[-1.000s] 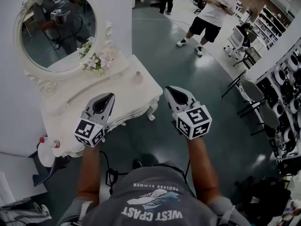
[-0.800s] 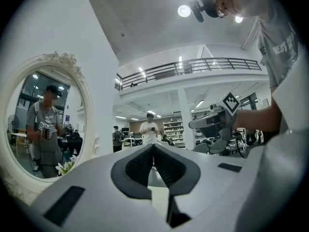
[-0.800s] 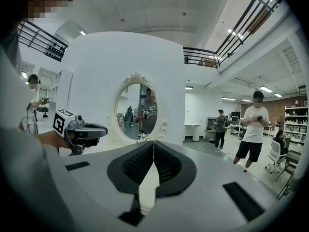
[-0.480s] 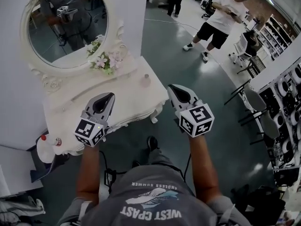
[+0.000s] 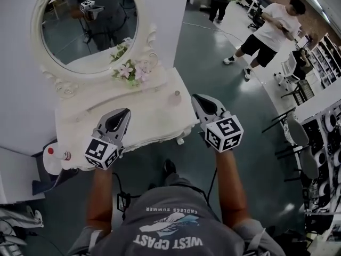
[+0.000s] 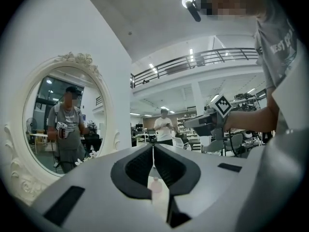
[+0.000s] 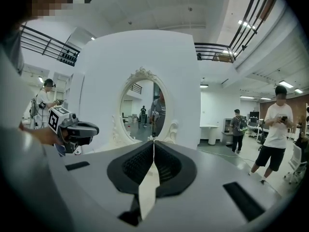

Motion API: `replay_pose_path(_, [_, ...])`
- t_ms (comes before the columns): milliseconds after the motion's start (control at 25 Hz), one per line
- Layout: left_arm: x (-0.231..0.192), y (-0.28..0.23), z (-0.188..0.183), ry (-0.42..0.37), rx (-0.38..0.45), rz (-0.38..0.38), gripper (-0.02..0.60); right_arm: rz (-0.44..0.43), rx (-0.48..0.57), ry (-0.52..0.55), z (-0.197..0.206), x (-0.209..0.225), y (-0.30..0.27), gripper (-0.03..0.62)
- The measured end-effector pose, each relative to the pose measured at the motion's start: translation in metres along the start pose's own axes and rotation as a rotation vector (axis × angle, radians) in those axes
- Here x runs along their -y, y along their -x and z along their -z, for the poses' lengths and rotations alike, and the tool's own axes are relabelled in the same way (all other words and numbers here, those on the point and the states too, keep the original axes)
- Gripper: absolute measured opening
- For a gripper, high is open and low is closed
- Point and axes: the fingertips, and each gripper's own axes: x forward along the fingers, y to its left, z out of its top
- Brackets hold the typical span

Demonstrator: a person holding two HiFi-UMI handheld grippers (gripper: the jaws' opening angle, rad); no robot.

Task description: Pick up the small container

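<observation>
The small container (image 5: pixel 177 96), a pale pinkish bottle with a cap, stands near the right end of the white dressing table (image 5: pixel 106 103). In the left gripper view the same small container (image 6: pixel 155 186) shows low down, through the gap behind the jaws. My left gripper (image 5: pixel 123 112) hovers over the table's front edge with its jaws together and nothing in them. My right gripper (image 5: pixel 196 97) is just right of the container, off the table's right end, also shut and empty. Both jaw pairs meet in a thin line in the gripper views: left gripper (image 6: pixel 153 149), right gripper (image 7: pixel 154 141).
An oval mirror (image 5: pixel 88 23) with a carved frame stands at the back of the table, pink flowers (image 5: pixel 130 71) at its foot. A red-capped bottle (image 5: pixel 53 154) sits low at the table's left. A person (image 5: pixel 269 33) stands on the far floor; chairs (image 5: pixel 298 137) line the right.
Both grippers have come closer to the table. The right one has moved from over the floor to just beside the container. Both stayed shut.
</observation>
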Motion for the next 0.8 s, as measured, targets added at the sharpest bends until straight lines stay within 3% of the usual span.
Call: replay_pose_path(800, [-0.028,-0.024,0.054,0.044,-0.144,-0.153,0.023,-0.102,-0.07,-0.04,0.068,0.081,-0.096,0.031])
